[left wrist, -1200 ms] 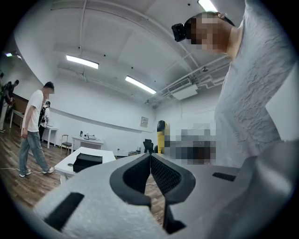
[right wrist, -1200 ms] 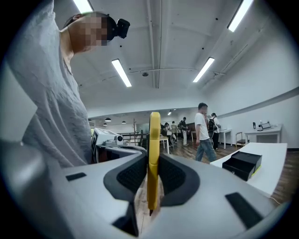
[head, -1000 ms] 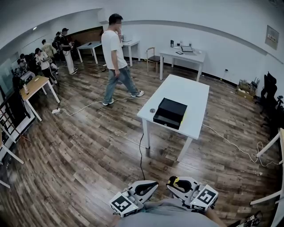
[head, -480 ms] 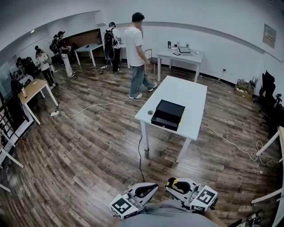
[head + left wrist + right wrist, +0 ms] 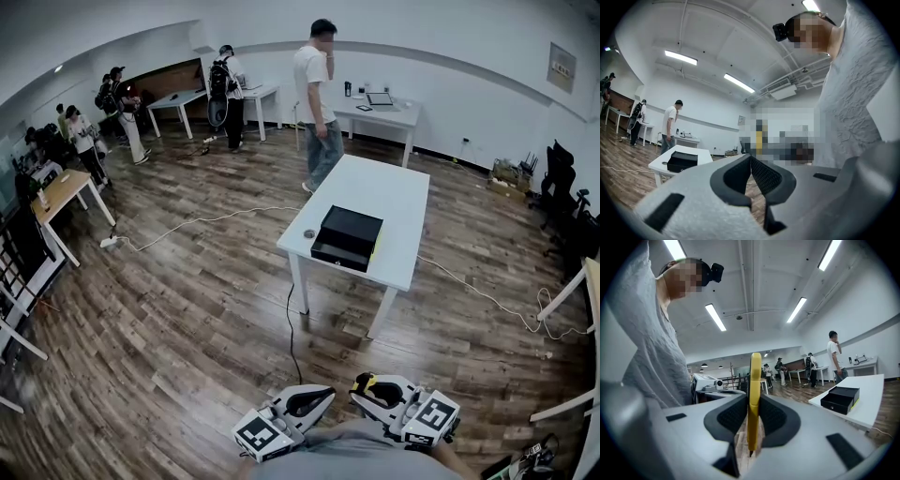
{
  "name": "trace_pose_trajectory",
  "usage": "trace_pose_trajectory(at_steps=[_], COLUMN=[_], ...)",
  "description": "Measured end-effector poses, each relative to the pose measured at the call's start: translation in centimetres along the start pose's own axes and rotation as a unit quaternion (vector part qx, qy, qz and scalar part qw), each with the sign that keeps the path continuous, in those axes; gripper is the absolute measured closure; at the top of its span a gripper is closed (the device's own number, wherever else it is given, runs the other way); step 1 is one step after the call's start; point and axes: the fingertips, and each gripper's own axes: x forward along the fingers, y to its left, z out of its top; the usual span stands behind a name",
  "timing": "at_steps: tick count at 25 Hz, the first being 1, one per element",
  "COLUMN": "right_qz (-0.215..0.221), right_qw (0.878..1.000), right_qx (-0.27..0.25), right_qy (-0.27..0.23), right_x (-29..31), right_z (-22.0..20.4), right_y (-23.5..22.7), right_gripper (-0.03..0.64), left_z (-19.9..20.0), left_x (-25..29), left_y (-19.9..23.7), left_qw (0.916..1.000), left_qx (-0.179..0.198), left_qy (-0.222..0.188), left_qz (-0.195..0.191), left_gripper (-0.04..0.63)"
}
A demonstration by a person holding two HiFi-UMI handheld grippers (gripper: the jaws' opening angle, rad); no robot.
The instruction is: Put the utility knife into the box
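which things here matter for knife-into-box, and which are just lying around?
Job:
utility knife, clamped in the right gripper
black box, on the white table
left gripper, shut, empty

Lying about:
small round object beside the box
black floor cable
person standing at the table's far end
desk by the far wall

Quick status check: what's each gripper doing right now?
Left gripper: closed, nothing between its jaws.
Right gripper: closed on the yellow utility knife.
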Motion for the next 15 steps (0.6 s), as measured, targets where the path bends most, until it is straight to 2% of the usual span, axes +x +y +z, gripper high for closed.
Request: trace_pose_trajectory(at_steps=[2, 5, 9, 15], right_qz=[-0.001, -0.001, -0.001, 0.008], right_qw=[1.000, 1.000, 1.000, 1.000], right_qx=[0.001, 0.002, 0.005, 0.003], right_qy=[0.002, 0.003, 0.007, 0.017], right_x=[0.1, 0.3, 0.6, 1.7], right_z=[-0.1, -0.1, -0.4, -0.3], right_y=[0.0, 0.1, 0.1, 0.1], right_gripper=[0.528, 0.528, 0.528, 0.528], left_z=[0.0, 1.0, 0.1, -0.5], left_x=[0.1, 0.2, -0.3, -1.1], left_y=[0.0, 0.0, 0.4, 1.1], left_qw=[1.0000, 0.9994, 0.9999, 0.9998], left_qx=[-0.002, -0.032, -0.015, -0.016], left_qy=[0.003, 0.006, 0.008, 0.011], left_qz=[-0.003, 0.009, 0.003, 0.010], left_gripper=[0.577, 0.577, 0.577, 0.577])
